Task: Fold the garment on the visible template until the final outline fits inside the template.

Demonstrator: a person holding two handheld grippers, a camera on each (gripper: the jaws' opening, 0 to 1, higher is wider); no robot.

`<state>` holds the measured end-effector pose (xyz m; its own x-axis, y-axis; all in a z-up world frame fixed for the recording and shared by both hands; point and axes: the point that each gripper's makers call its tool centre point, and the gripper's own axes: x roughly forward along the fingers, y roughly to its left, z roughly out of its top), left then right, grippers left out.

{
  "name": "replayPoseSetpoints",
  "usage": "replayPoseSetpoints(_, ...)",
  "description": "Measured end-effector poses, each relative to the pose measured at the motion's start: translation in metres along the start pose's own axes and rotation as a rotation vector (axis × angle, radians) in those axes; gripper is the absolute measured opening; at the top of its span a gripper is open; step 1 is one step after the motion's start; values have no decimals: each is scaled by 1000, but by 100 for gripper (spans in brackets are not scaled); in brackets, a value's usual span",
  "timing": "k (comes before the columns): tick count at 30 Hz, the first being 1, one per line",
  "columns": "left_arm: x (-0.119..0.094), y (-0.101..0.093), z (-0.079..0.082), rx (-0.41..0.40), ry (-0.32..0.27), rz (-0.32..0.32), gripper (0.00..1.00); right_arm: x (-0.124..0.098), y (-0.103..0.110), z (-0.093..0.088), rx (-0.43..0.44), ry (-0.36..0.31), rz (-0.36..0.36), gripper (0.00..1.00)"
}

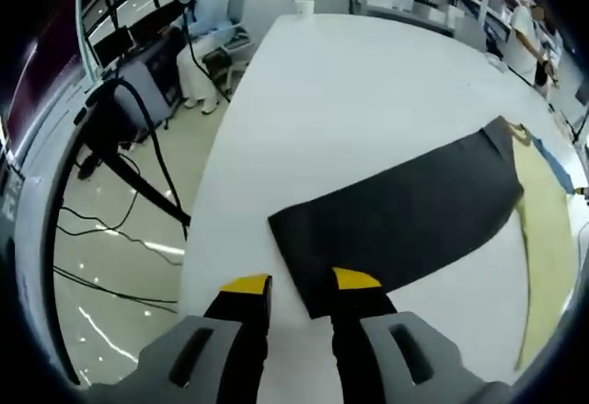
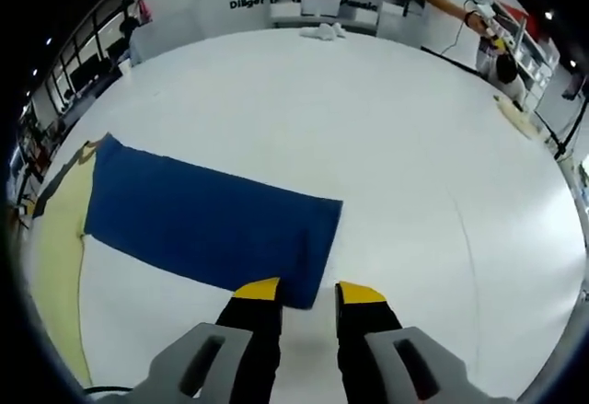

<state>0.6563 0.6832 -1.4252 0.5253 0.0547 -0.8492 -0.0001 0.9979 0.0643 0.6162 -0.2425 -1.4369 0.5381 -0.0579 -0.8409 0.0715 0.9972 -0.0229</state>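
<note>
In the left gripper view, my left tool (image 1: pixel 302 286) hangs low over the white counter (image 1: pixel 350 100) with its yellow-tipped jaws narrowly apart and holding nothing, poised at the near corner of the dark folded garment (image 1: pixel 405 215), which lies flat beside a pale yellow template (image 1: pixel 543 238); I judge I should pinch that corner cleanly, one layer stack at once. In the right gripper view, my right tool (image 2: pixel 308 292) sits likewise, slightly parted and empty, at the blue garment's (image 2: pixel 207 225) opposite near corner, so both corners should lift together and evenly.
</note>
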Motion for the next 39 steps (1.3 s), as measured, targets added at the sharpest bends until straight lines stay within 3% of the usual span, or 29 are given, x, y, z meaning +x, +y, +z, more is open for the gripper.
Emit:
replayPoseSetpoints(13, -1, -19, -12, -62, 20, -45, 28, 0, 7, -6, 44, 1, 27, 13)
replayPoseSetpoints(27, 1, -12, -15, -89, 37, -22, 17, 1, 7, -4, 29, 3, 24, 7)
replayPoseSetpoints(30, 2, -15, -14, -75, 41, -46, 8, 1, 8, -4, 28, 4, 28, 4)
replayPoseSetpoints(39, 4, -8, -12, -59, 49, -29, 7, 1, 5, -5, 18, 3, 29, 0)
